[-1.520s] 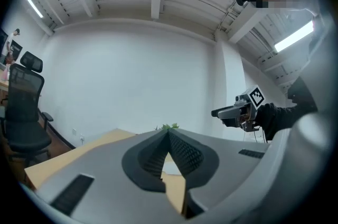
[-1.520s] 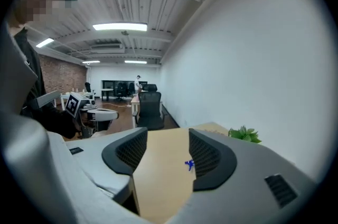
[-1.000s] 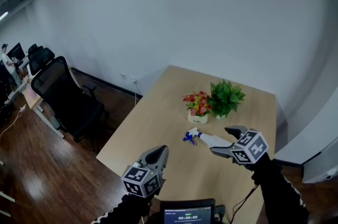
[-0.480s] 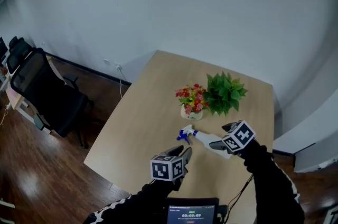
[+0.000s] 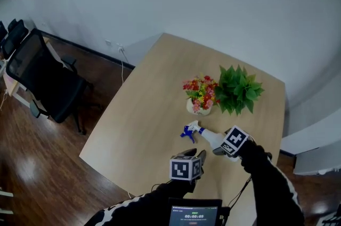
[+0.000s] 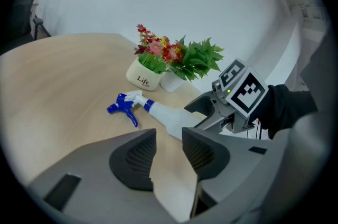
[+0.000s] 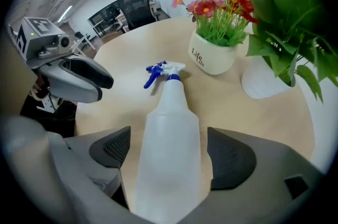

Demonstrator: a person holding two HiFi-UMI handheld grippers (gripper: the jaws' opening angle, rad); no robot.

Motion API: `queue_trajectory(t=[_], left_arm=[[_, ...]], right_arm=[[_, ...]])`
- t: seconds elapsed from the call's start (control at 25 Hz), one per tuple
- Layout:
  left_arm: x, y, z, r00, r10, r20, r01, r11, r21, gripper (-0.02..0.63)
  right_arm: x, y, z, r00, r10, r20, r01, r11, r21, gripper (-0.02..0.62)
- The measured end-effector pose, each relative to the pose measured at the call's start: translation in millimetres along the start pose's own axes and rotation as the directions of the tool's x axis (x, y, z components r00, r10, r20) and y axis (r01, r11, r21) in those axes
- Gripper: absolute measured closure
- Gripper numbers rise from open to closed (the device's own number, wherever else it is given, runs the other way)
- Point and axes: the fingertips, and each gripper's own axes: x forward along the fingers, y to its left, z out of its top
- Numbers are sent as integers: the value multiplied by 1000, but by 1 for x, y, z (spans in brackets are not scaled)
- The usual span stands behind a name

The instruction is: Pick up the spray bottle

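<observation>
A: How is the bottle [image 5: 209, 137] seen?
B: It is laid on its side on the desk [image 5: 141, 107], toward the near right part. A translucent white body is seen, narrowed to a neck with a blue collar, a white head and a blue trigger. The trigger end is pointed toward the flowers [image 5: 199, 93].

A: What is found around it?
B: The body is straddled by the right claw [image 7: 169, 153], which is pointed steeply down. Its jaws are spread wide and have just been opened further. A gap is left on each side, so nothing is pinched.

A: And the left claw [image 6: 168, 137]?
B: It is held just beside the right one, nearer the desk's edge, and aimed toward the bottle's base. Its jaws have just been opened and are parted a little, with only desk framed between them.

A: Further out?
B: The flowers, red and pink in a white pot [image 5: 198, 108] printed "Life", are set just beyond the trigger. A green plant [image 5: 238, 90] is placed just beside them. A black chair [image 5: 45, 78] is seen well apart, on the wooden floor [image 5: 32, 166].
</observation>
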Motion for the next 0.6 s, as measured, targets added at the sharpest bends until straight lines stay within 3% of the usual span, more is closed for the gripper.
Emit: queue_trajectory(t=[0.32, 0.6], left_arm=[[23, 6, -6, 999, -16, -34, 16, 1000, 12, 443], [31, 21, -3, 999, -1, -45, 2, 1000, 10, 443]], right_arm=[[40, -13, -7, 995, 54, -81, -53, 998, 13, 146], [50, -18, -2, 997, 49, -60, -47, 998, 38, 187]])
